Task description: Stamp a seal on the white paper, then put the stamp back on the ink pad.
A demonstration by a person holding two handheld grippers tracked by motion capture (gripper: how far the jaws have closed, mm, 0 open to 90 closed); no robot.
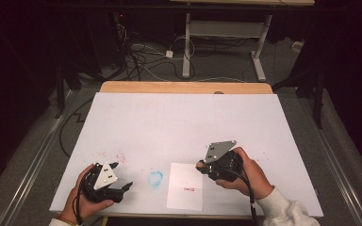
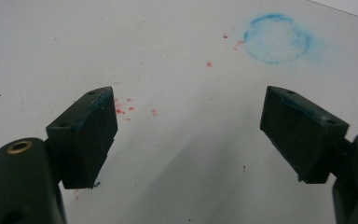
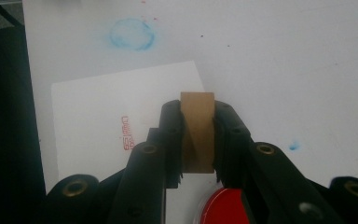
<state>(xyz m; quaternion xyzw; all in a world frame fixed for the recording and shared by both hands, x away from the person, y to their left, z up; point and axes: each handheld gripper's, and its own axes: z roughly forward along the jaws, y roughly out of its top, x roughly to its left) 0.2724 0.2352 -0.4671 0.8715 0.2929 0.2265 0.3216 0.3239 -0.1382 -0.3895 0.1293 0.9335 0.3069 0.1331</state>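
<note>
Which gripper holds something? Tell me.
The right gripper: its jaws clamp a brown wooden block over the paper. The left gripper stands open, empty.

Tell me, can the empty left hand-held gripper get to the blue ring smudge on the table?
Probably yes. The left hand-held gripper is open and empty, and the blue ring smudge lies just ahead of it on the bare white table, nothing between them.

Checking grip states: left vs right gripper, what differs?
The left gripper has its jaws wide apart with nothing between them; the right gripper is clamped on a brown wooden block. The left points at bare white table with ink specks; the right hangs over the stamped paper. Both are hand-held.
</note>
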